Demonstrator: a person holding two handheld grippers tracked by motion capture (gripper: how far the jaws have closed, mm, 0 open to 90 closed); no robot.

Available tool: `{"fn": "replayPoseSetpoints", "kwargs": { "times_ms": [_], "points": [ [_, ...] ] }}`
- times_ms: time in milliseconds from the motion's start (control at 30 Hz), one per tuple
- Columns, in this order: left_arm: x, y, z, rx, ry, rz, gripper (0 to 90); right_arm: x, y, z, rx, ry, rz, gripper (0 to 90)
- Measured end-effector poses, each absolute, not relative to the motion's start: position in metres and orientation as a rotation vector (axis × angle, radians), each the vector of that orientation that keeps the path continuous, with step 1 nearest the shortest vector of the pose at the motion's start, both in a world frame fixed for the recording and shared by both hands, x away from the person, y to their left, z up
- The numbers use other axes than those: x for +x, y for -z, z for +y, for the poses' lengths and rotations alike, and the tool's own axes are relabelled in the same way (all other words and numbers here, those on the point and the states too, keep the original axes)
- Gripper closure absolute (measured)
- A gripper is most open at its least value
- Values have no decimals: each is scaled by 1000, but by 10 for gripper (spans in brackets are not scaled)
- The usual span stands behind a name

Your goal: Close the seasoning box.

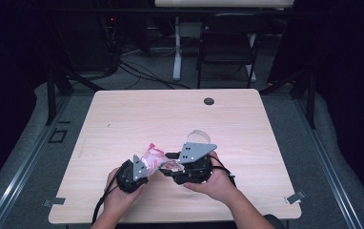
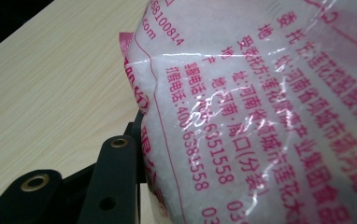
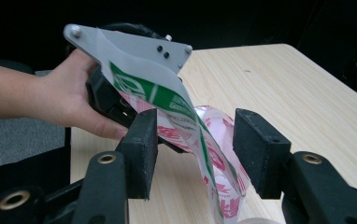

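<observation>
I see a glossy, crinkled clear plastic bag printed in pink, white grains inside. My jaws look like matt black plastic with brass-coloured rivets. The table is pale wood-grain laminate, smooth. The plate is dull grey metal.

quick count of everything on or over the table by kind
claws: 2, left claw and right claw
plastic bag with pink print and white grains: 1
clear container: 1
dark round cap in the tabletop: 1
total: 5
</observation>
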State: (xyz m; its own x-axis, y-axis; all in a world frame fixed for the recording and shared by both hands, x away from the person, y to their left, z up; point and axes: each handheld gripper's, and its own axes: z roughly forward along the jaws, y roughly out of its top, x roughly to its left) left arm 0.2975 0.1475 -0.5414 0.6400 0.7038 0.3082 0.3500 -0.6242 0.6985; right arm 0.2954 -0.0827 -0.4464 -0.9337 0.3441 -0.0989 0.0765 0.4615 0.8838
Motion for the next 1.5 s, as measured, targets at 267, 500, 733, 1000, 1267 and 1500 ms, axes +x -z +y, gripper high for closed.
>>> {"fn": "replayPoseSetpoints", "kwargs": {
  "times_ms": [267,500,733,1000,1267,1500],
  "points": [
    [295,540,147,2259,-790,803,610,295,449,-78,321,-1442,2483,524],
    [293,538,147,2249,-808,791,610,297,455,-73,334,-1413,2525,589],
    [290,536,145,2262,-829,773,611,300,459,-72,355,-1393,2559,676],
    [289,535,144,2266,-887,754,611,303,461,-73,366,-1370,2603,825],
    [288,534,142,2275,-938,732,611,306,463,-76,446,-1393,2643,900],
    [287,530,140,2295,-1006,708,611,307,464,-78,533,-1424,2650,900]
  ]
}}
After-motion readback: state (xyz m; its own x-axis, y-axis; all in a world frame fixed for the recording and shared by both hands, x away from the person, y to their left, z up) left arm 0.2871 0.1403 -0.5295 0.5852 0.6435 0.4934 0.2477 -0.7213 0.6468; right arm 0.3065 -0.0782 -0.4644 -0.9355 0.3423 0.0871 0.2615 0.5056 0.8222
